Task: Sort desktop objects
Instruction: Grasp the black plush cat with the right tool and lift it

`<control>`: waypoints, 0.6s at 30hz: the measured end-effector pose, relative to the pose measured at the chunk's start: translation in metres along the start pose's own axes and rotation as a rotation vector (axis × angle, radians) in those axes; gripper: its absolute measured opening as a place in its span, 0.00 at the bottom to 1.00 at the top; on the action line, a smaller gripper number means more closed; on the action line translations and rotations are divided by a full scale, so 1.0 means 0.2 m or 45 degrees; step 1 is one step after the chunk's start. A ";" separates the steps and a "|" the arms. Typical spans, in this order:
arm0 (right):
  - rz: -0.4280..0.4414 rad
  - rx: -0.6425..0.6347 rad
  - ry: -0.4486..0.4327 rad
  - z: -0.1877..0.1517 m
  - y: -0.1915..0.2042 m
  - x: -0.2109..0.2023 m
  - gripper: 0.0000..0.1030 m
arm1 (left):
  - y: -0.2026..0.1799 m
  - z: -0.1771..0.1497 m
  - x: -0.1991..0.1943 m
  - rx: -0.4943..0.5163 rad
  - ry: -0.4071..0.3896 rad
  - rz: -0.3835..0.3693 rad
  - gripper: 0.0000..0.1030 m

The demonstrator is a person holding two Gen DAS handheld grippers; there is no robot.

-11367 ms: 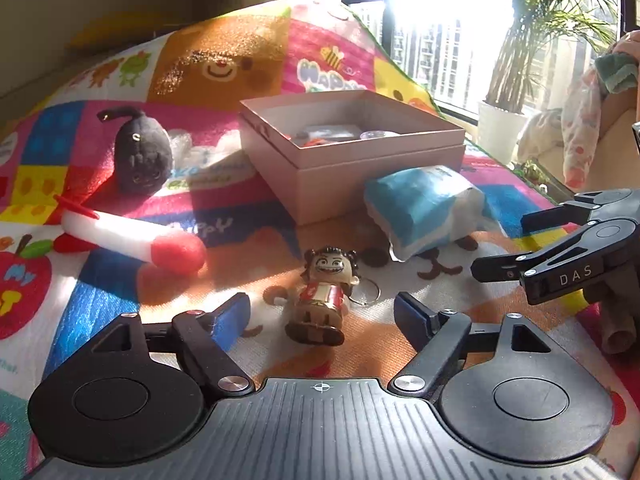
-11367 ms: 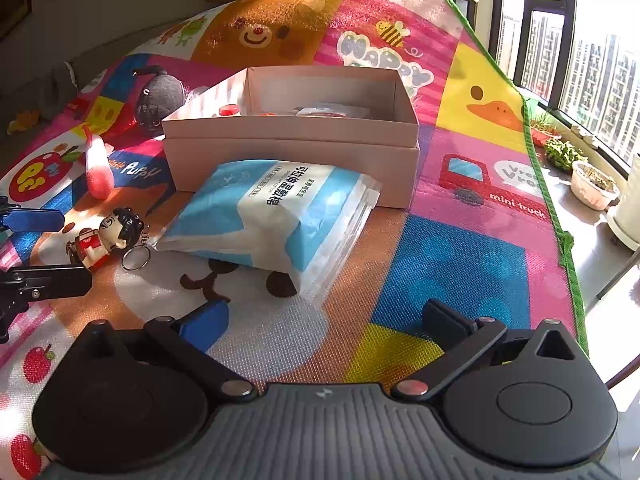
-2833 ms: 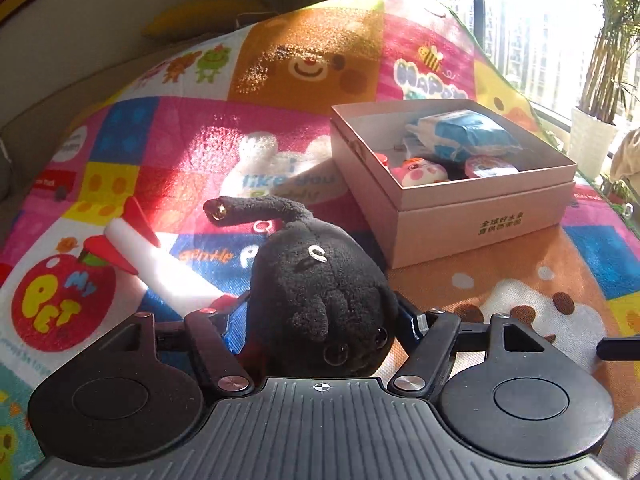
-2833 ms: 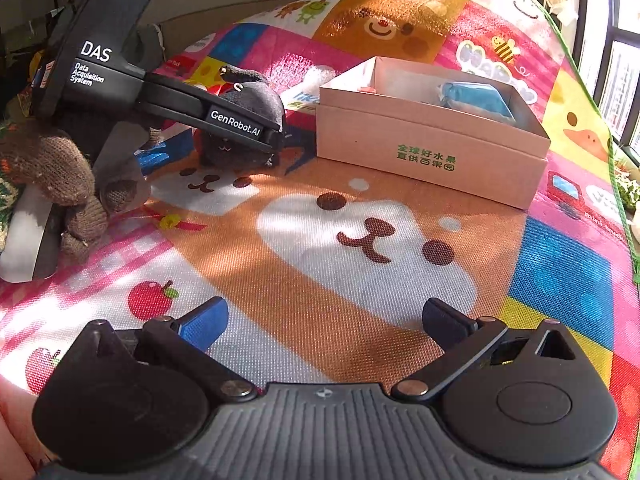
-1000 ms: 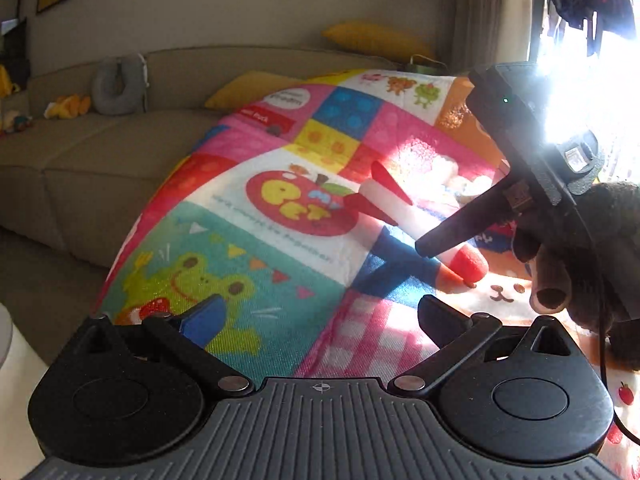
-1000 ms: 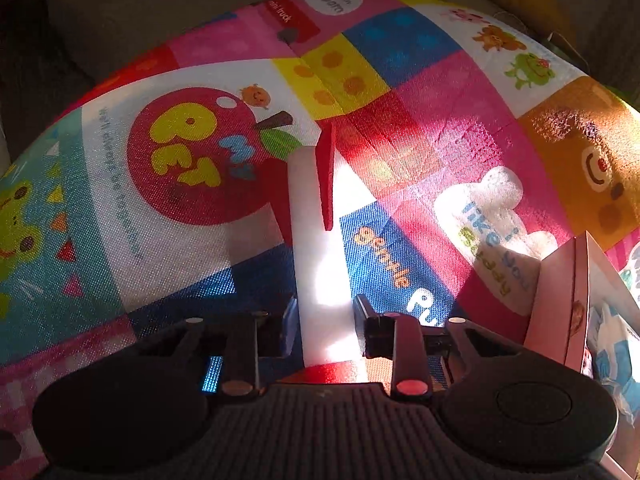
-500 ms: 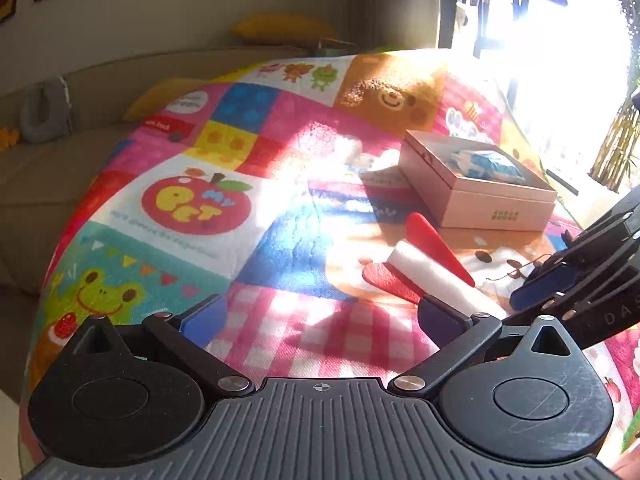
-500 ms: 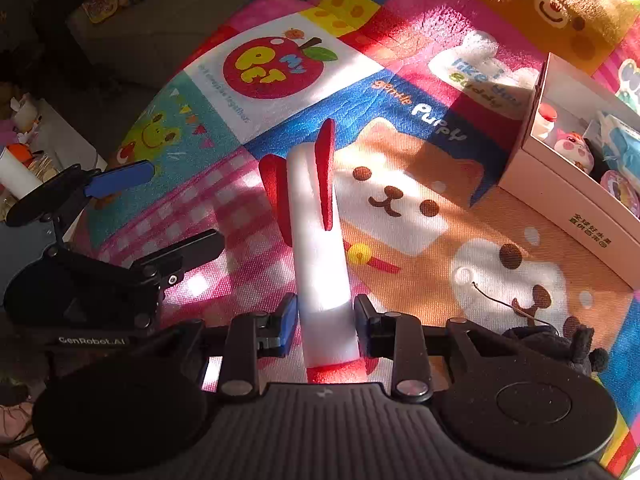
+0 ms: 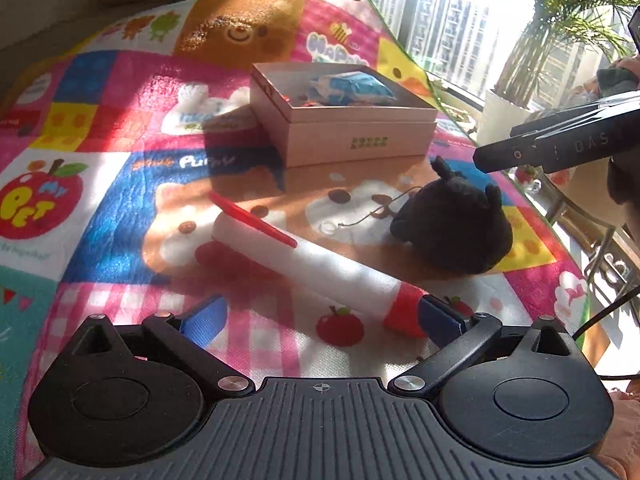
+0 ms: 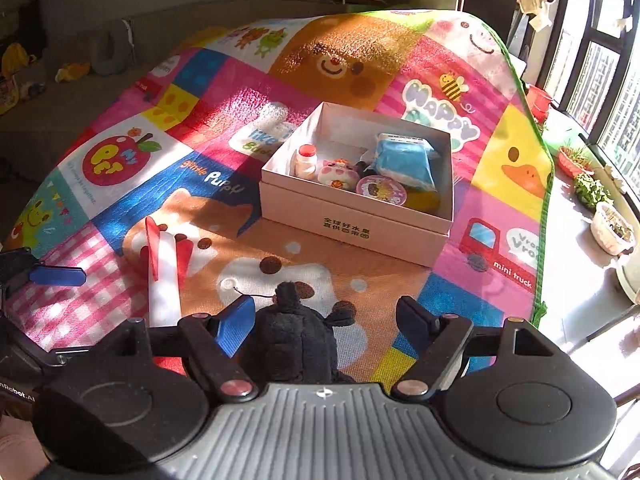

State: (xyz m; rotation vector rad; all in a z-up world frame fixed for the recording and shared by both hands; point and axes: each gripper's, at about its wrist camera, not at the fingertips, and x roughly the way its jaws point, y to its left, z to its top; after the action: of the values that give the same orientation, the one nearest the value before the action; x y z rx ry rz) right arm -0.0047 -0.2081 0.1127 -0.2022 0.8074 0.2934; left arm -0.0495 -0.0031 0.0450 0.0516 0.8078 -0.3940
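A white foam rocket with red fins (image 9: 304, 258) lies on the colourful mat, its red nose by my left gripper's right finger. My left gripper (image 9: 320, 314) is open and empty just behind it. A black plush toy (image 9: 452, 228) sits on the mat right of the rocket. In the right wrist view the plush (image 10: 296, 340) lies between the fingers of my open right gripper (image 10: 330, 318), not clamped. The rocket (image 10: 162, 276) lies to its left. The pink box (image 10: 408, 236) holds a blue packet (image 10: 404, 160), a small bottle, and several small toys.
The mat (image 10: 348, 60) covers a raised surface that drops off at the right toward a window ledge with plant pots (image 10: 612, 224). The box (image 9: 360, 136) stands behind the rocket in the left wrist view. A sofa lies beyond the mat's far left edge.
My right gripper has let go of the rocket, which now lies on the mat, and has opened around the black plush. My left gripper has swung to face the rocket and box.
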 end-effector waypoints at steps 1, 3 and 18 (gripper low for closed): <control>-0.013 0.013 -0.008 -0.02 -0.02 0.00 0.79 | -0.03 0.02 0.05 0.020 0.024 -0.010 1.00; -0.017 0.036 -0.014 -0.05 -0.06 0.01 0.81 | -0.07 0.07 0.13 0.044 0.049 -0.036 1.00; 0.113 -0.065 -0.125 -0.21 0.01 0.00 0.83 | 0.13 0.16 0.13 0.174 0.005 0.439 1.00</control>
State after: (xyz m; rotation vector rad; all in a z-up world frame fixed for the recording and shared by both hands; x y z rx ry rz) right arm -0.0333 -0.2171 0.0839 -0.1983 0.7129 0.4048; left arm -0.0017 0.0067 0.0472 0.3147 0.7580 -0.1220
